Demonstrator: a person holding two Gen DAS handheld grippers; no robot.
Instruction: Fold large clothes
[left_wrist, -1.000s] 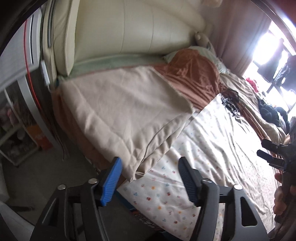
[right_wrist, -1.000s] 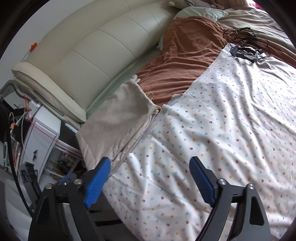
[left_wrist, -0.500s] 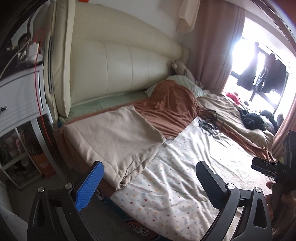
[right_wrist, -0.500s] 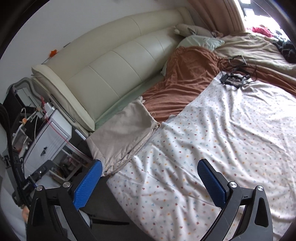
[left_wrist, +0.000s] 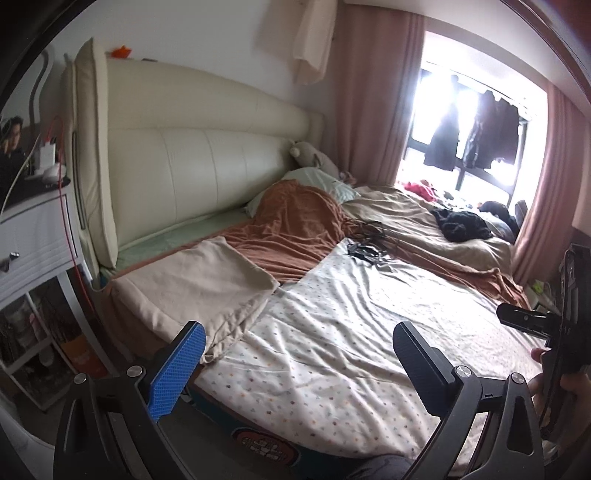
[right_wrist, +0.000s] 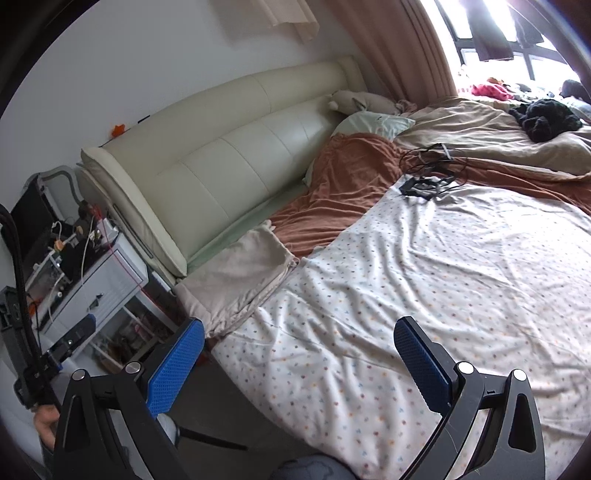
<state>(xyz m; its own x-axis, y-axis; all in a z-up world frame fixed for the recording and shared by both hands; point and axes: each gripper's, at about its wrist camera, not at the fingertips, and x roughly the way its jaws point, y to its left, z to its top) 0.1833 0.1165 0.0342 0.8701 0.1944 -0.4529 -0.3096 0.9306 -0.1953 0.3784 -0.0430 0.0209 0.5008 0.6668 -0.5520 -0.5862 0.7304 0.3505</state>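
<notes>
While the left gripper (left_wrist: 299, 354) hangs off the bed's near edge with its jaws spread wide and nothing between them, the dotted sheet (left_wrist: 354, 332) lies flat and wrinkled across the near half of the bed (left_wrist: 258, 439). At the near left corner a beige cloth (left_wrist: 192, 284) sits folded, its edge touching the sheet, with a brown blanket (left_wrist: 295, 232) behind both, up toward the headboard (left_wrist: 207, 173). Black cables (left_wrist: 365, 247) rest where sheet and blanket meet. At the right edge of this view the right gripper (left_wrist: 532, 321) shows only in part. From the right wrist, the right gripper (right_wrist: 299, 354) is likewise wide apart and empty, above the sheet (right_wrist: 424, 295) near the bed's edge; the cloth (right_wrist: 240, 273) lies at the left corner beside a white nightstand (right_wrist: 99, 284).
</notes>
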